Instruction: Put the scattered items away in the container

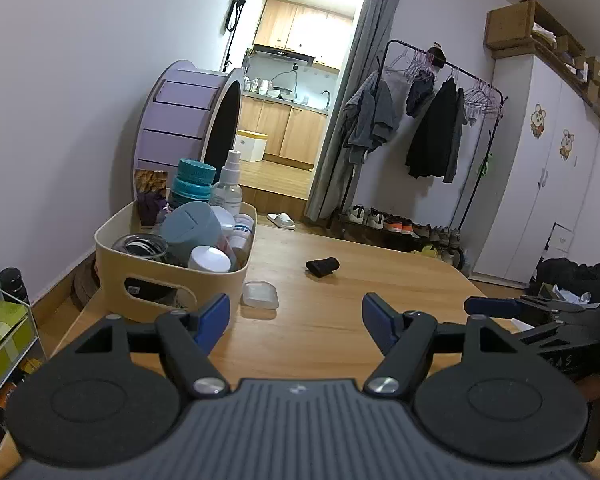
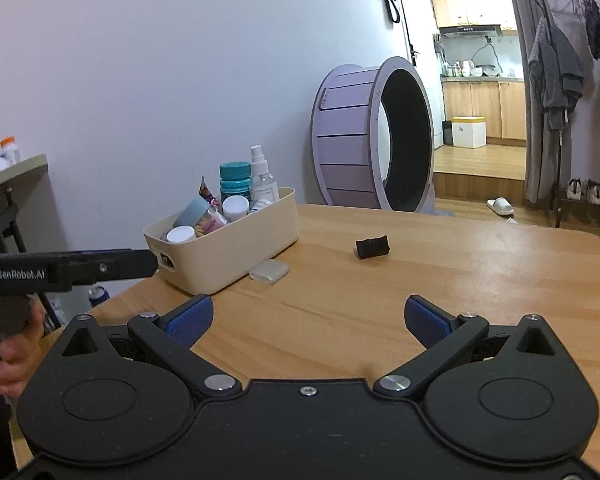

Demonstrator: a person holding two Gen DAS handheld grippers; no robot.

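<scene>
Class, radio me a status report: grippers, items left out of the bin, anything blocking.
Left hand-held gripper open, empty. Right hand-held gripper open, empty. Clear case beside bin; black item loose on table. Nothing in the way.

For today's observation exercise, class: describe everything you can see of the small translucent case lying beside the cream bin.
The translucent case is a small, flat, rounded-corner box of frosted, whitish plastic, apparently closed, with contents not discernible. It lies flat on the wooden table, close against the cream bin at its near corner; whether they touch is unclear. Nothing rests on it, and neither hand-held gripper touches it. The right wrist view shows the same low, pill-like outline with a seam along its edge.
</scene>
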